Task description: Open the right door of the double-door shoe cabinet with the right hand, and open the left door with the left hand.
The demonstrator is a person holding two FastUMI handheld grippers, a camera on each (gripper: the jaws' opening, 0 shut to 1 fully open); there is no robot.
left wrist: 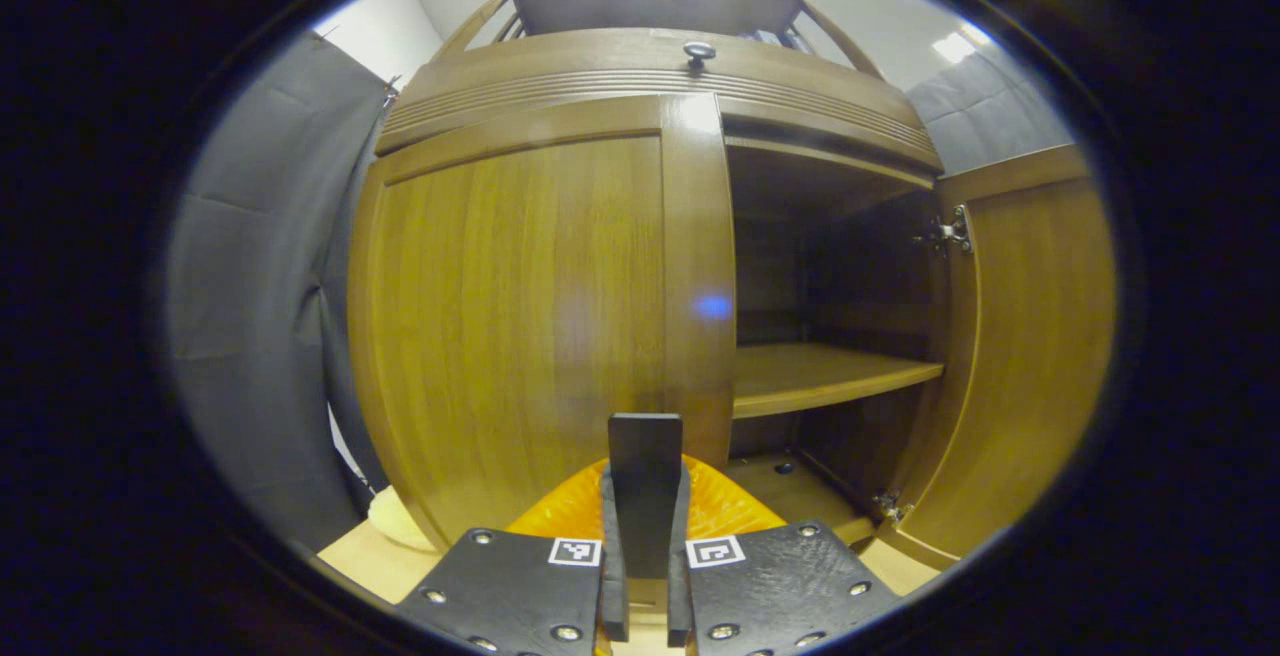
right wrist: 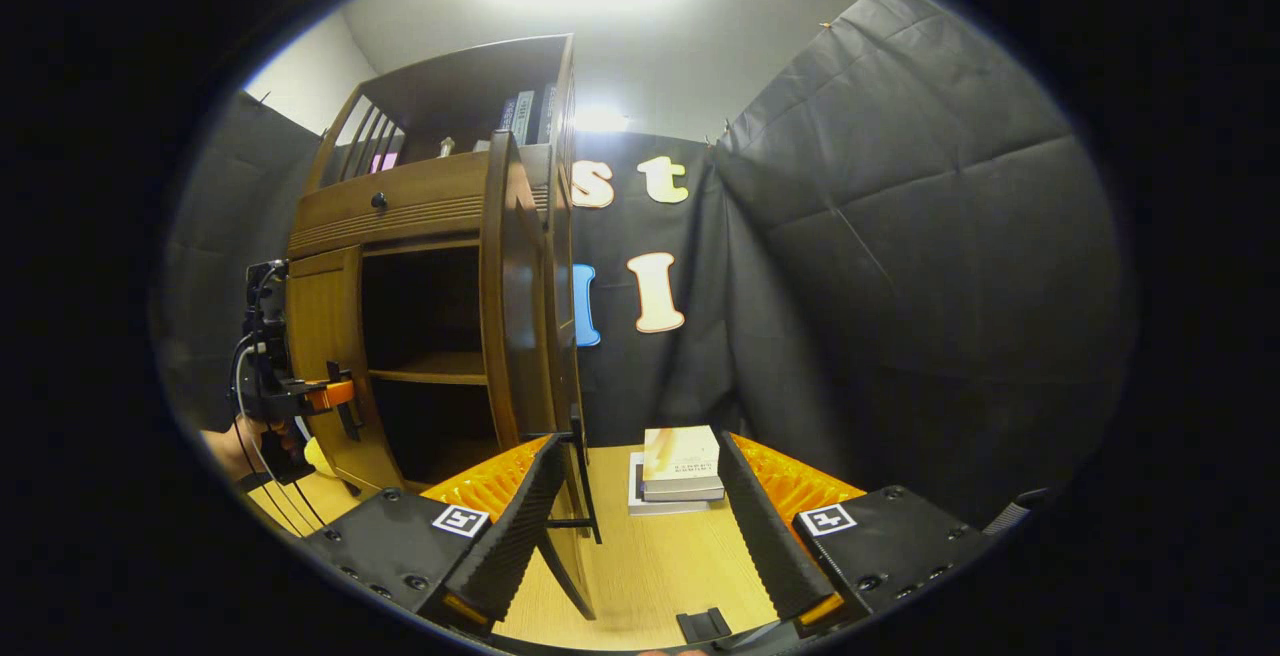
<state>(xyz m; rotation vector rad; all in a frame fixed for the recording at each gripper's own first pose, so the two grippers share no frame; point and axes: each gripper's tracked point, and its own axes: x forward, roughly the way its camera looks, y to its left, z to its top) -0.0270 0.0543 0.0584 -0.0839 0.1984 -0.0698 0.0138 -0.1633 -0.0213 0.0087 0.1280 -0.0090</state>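
Shoe cabinet [left wrist: 640,66]: wooden, double-door, standing on a pale wood floor [right wrist: 650,566].
Right door [left wrist: 1030,356]: swung wide; I see a bare shelf [left wrist: 820,376] inside.
Left door [left wrist: 520,326]: flush with the frame.
Left gripper [left wrist: 645,496]: jaws together, close before the left door's inner edge; whether they pinch anything I cannot tell.
Right gripper [right wrist: 640,526]: my jaws spread, the right door's edge beside the left finger [right wrist: 510,526].
Books [right wrist: 680,466]: stacked on the floor beyond.
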